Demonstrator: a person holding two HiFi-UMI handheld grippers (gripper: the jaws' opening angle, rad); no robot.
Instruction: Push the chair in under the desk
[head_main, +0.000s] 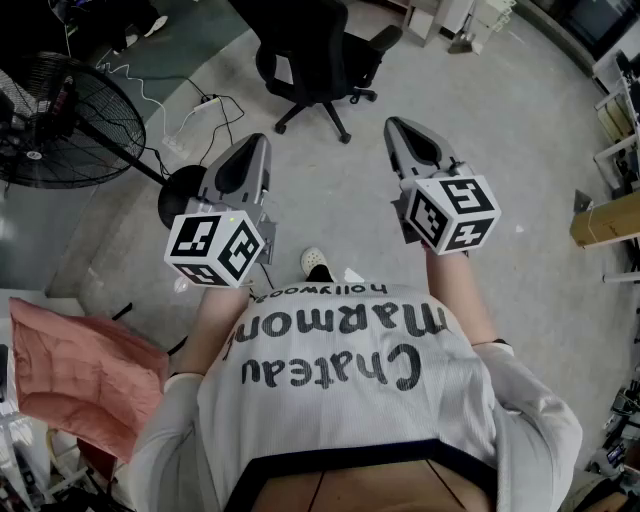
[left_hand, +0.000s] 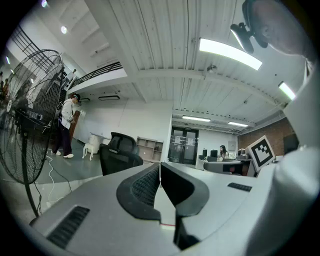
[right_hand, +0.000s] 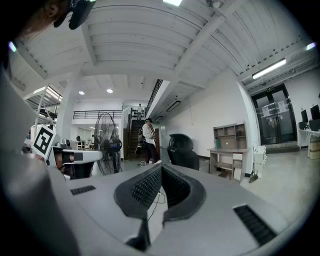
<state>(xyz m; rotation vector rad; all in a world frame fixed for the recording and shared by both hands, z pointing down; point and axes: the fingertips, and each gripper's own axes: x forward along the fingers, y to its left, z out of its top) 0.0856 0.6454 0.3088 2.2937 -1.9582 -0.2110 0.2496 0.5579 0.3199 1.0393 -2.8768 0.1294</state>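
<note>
Left gripper (left_hand: 160, 169): jaws pressed together, nothing between them; held level in front of the torso, nose pointing forward.
Right gripper (right_hand: 161, 171): jaws likewise closed and empty; level with the left one, a gap between the two.
Task object: black high-backed office chair on a wheeled star base (head_main: 312, 55), standing on the grey concrete floor (head_main: 520, 150) well ahead of both grippers; neither touches it.
Destination: pale wooden desk with a shelf unit (right_hand: 226, 152), against the white wall, just to the right of the chair in the right gripper view.
Step in hand, as judged: the approach; pushing has not begun.
Recommended method: keep both jaws closed and use them as blunt pushers; set one on each side of the backrest at equal height; press evenly and slowly so the castors roll straight; line the seat up with the desk opening first.
Hazards: large black pedestal fan (head_main: 62, 120) and a white cable with power strip (head_main: 205, 105) lie left of the route; keep the base clear of them.
</note>
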